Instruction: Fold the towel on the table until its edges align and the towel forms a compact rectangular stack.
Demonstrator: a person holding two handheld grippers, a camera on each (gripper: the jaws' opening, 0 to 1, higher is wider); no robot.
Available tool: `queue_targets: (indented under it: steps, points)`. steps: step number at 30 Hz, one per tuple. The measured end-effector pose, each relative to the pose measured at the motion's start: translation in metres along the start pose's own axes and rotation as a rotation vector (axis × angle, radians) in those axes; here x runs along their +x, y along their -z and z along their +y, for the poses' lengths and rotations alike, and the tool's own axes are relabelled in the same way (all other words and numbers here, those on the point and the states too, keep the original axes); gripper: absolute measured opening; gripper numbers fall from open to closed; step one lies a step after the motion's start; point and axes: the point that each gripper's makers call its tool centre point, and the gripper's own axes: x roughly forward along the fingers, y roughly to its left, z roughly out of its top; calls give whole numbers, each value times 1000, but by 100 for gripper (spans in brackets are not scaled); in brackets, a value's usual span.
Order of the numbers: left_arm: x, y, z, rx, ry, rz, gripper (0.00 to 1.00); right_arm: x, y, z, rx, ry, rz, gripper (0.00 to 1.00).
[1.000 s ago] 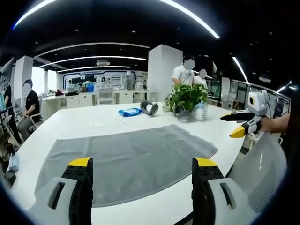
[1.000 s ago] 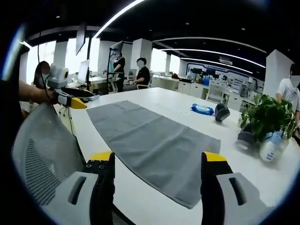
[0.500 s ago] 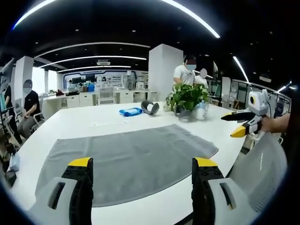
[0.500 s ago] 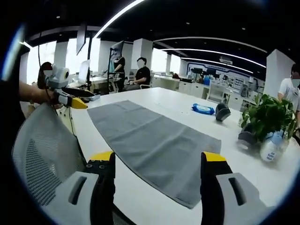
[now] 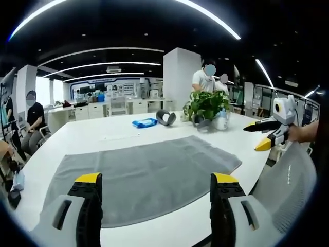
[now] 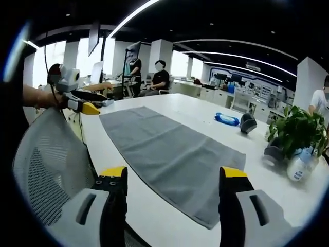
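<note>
A grey towel (image 5: 141, 177) is spread flat and unfolded on the white bench (image 5: 92, 135), across the middle of the left gripper view. The left claw (image 5: 154, 206) is held released at the bottom of the frame, above the near bench edge, nothing gripped. In the right gripper view the right claw (image 6: 169, 203) is likewise released and apart from the towel. A potted plant (image 5: 205, 105) is seen at the upper right, a blue packet (image 5: 142, 123) just left of it.

A grey towel (image 5: 145, 172) lies spread flat and unfolded, one long edge near the white counter's (image 5: 169, 229) edge
</note>
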Motion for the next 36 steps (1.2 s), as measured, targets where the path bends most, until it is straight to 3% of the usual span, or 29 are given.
queue_targets:
  steps: [16, 21, 26, 27, 29, 30, 32, 36]
  points:
    - [1, 1, -1, -3, 3, 3, 89, 0, 0, -1, 11, -1, -3, 72]
    - [1, 0, -2, -12, 11, -2, 89, -4, -5, -10, 90, 29, -41, 72]
    - [2, -8, -8, -3, 28, -1, 88, -12, -15, -20, 72, 68, -65, 63]
    - [3, -9, -13, 18, 60, 13, 88, -13, -15, -24, 15, 56, -59, 60]
    - [8, -16, -22, 82, 109, 34, 84, -18, -1, -39, -30, 80, 25, 55]
    - [13, -22, -26, 154, 134, 47, 82, -19, 3, -48, -39, 81, 35, 54]
    - [25, -35, -30, 221, 156, 51, 81, -19, 12, -61, 20, 72, 52, 50]
    - [48, -51, -49, 212, 234, 31, 79, -17, 46, -86, 61, 87, 174, 40]
